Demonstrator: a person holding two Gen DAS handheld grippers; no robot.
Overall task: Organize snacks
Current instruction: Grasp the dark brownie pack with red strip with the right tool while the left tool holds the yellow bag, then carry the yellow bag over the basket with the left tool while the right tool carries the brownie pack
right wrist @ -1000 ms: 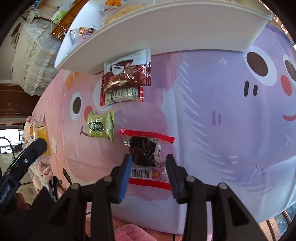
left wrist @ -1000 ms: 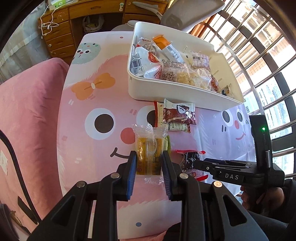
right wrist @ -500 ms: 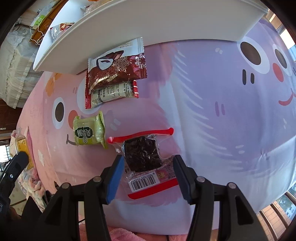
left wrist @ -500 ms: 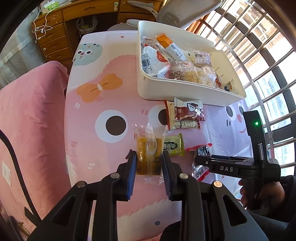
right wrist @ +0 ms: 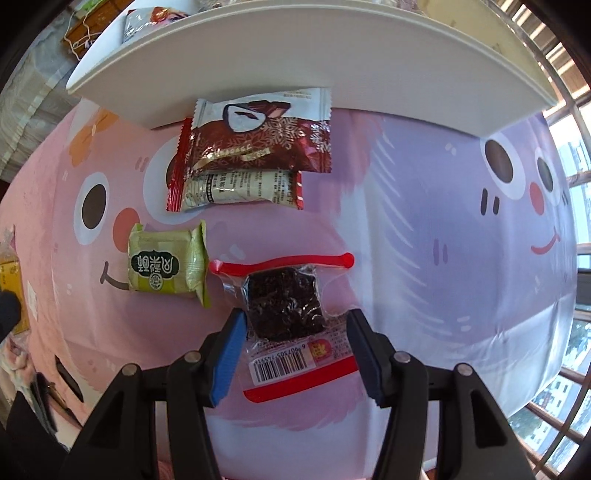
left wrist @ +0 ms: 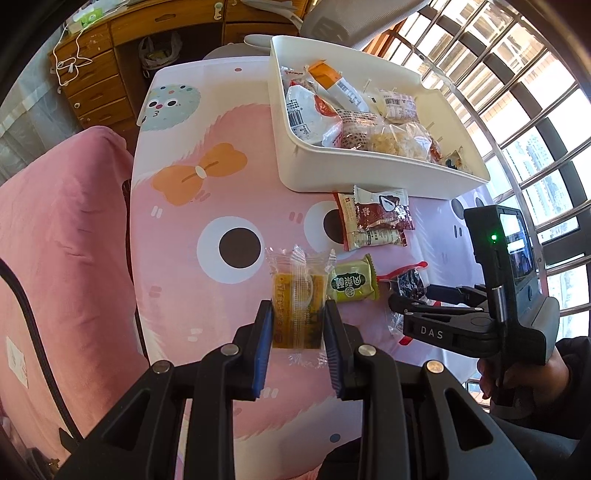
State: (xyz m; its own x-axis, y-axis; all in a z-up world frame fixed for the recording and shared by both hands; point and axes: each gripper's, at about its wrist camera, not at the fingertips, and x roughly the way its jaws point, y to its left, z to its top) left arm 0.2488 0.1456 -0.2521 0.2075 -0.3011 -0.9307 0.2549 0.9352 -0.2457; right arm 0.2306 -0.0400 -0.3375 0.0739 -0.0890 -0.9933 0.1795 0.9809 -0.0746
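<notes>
Yellow snack packet (left wrist: pixel 297 306) clamped between the blue pads of the left gripper (left wrist: pixel 297 325), above the table (left wrist: pixel 177 229). Right gripper (right wrist: pixel 295 332) pointing down, jaws just widened – either side of the dark red-edged packet (right wrist: pixel 284 306) near the front edge, not pressing it. Green packet (right wrist: pixel 166 267) just beside; white tray (right wrist: pixel 332 66) at the far edge.

Wooden chest of drawers (left wrist: pixel 96 92) at the far wall, grey chair back (left wrist: pixel 343 18), barred windows (left wrist: pixel 517 92) letting in bright daylight, pink bedding (left wrist: pixel 55 240) alongside
</notes>
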